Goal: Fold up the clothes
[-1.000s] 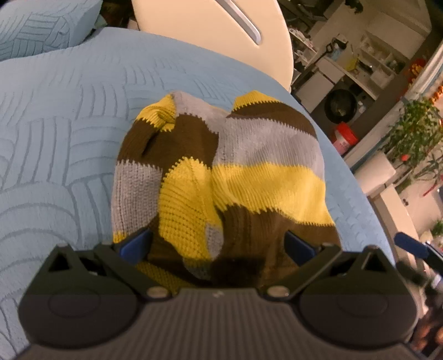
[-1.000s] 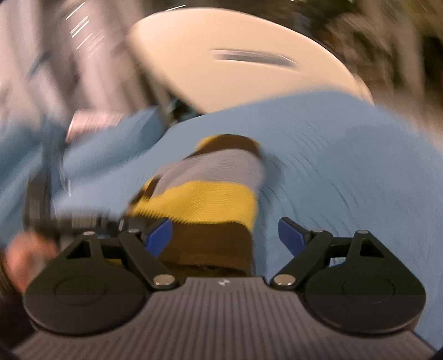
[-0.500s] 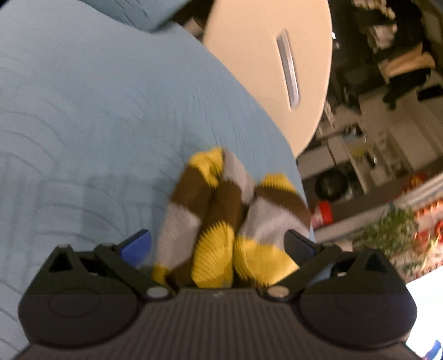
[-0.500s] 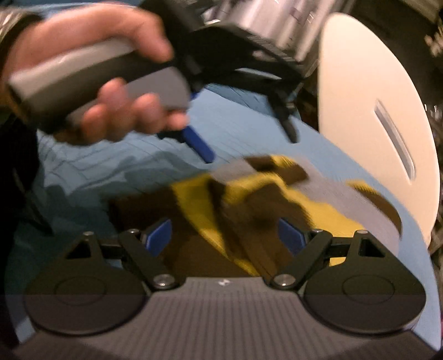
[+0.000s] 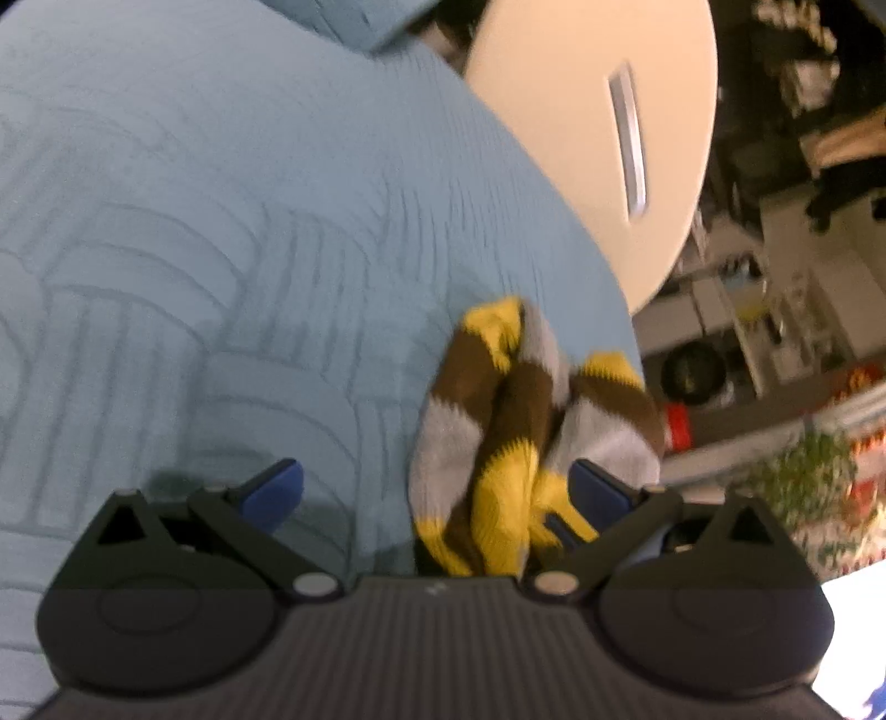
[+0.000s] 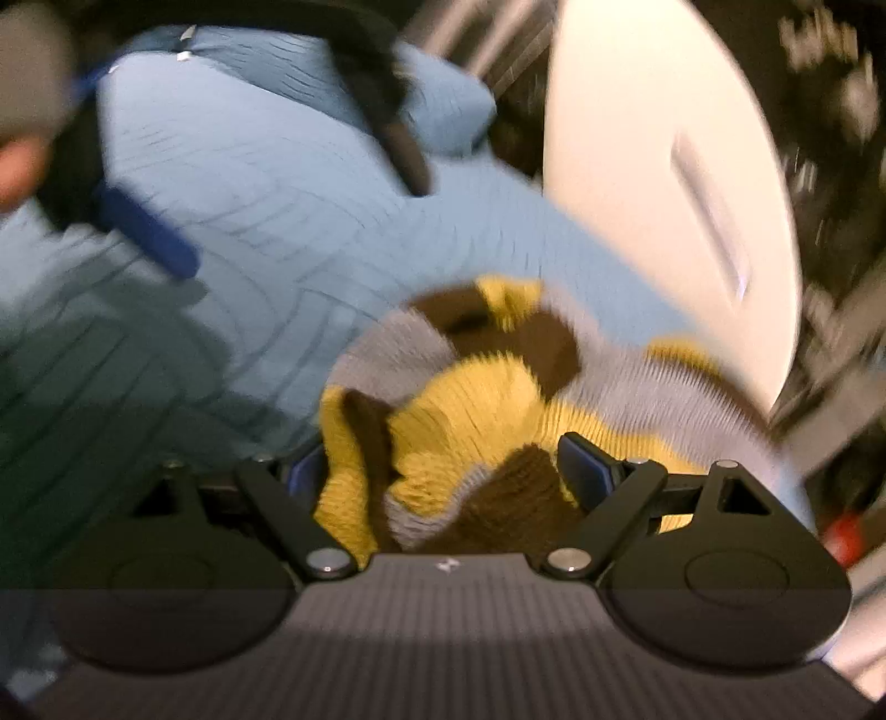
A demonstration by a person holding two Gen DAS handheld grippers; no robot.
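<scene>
A light blue quilted bedspread with a stitched arc pattern covers the bed, and a pillow in the same fabric lies at its far edge. Just beyond stands a cream oval panel with a narrow vertical slot. Further off, blurred, are pale shelving, a dark round drum, a red container and leafy green plants in warm indoor light.

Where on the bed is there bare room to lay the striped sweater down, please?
The blue quilt lies bare left of the striped sweater, up to the pillow. It is crowded rightward: the sweater sits near the bed's edge, by the white chair back.
</scene>
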